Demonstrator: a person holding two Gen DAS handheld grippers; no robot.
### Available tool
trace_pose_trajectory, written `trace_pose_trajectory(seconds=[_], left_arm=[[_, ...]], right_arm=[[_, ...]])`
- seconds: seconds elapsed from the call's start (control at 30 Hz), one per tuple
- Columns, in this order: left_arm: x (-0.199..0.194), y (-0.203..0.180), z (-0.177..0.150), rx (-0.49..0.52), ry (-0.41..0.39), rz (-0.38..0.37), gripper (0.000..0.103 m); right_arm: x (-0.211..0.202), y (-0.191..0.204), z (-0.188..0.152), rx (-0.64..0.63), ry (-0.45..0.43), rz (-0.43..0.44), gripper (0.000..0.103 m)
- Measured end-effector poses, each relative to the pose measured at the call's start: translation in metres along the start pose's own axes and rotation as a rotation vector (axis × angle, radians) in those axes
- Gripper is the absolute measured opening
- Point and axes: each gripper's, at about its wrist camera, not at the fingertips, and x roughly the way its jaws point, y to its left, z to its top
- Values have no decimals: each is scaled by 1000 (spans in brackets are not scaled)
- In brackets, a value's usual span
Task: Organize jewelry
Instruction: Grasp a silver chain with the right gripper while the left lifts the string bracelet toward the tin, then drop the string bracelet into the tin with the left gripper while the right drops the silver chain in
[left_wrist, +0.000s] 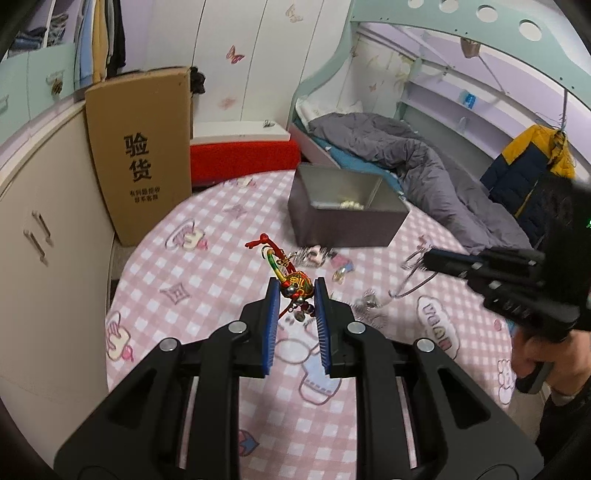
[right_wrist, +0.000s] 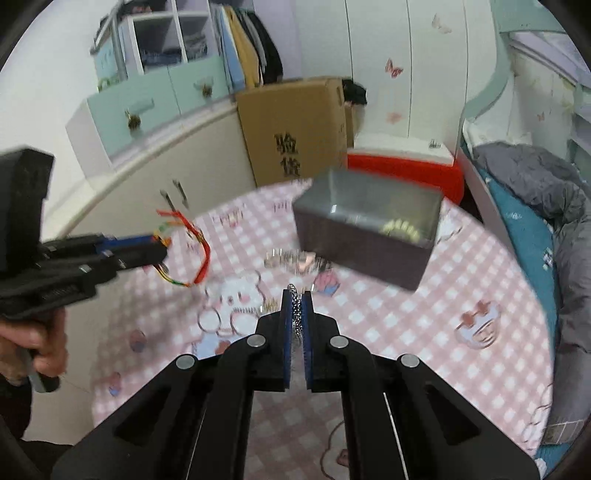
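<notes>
One box (left_wrist: 347, 218), one red woven bracelet (left_wrist: 291, 280), one silver chain (right_wrist: 295, 306), perhaps five loose trinkets (left_wrist: 334, 264) on table.

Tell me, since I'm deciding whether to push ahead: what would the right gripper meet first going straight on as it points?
Probably the open dark box. The right gripper, shut on a silver chain, points over scattered jewelry toward its near wall, though depth is unclear.

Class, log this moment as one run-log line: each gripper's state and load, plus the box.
left gripper: shut on colourful charm bracelet | right gripper: shut on silver chain | grey box: open, beads inside
</notes>
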Motion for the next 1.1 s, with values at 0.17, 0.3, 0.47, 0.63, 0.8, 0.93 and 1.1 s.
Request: trace_pose_trajectory(seconds=[0.17,0.3,0.47,0.63,0.8,0.93,1.1], left_arm=[[-9,-7,16,32,-37,-5,19],[-15,-16,32,61,-62,-13,19],[-22,-30,61,107,-96,-32,19],[-25,-43,98,132,-131,-51,19],[-22,-51,126,138,-148,-70,19],[-10,-57,142,145,-134,-78,19],[14,-61,157,158,-89,-84,19]], right_arm=[[-31,-2,29,-23,-70,4,3],[-48,-2,50,-54,-117,-8,3],[-72,0,85,-90,-196,-18,3],[-95,7,126,-151,-268,-41,3],[-110,6,162,-175,-318,-44,3],[-119,0,183,-184,-342,-70,3],[-123,-17,202,-176,-358,-100,3]])
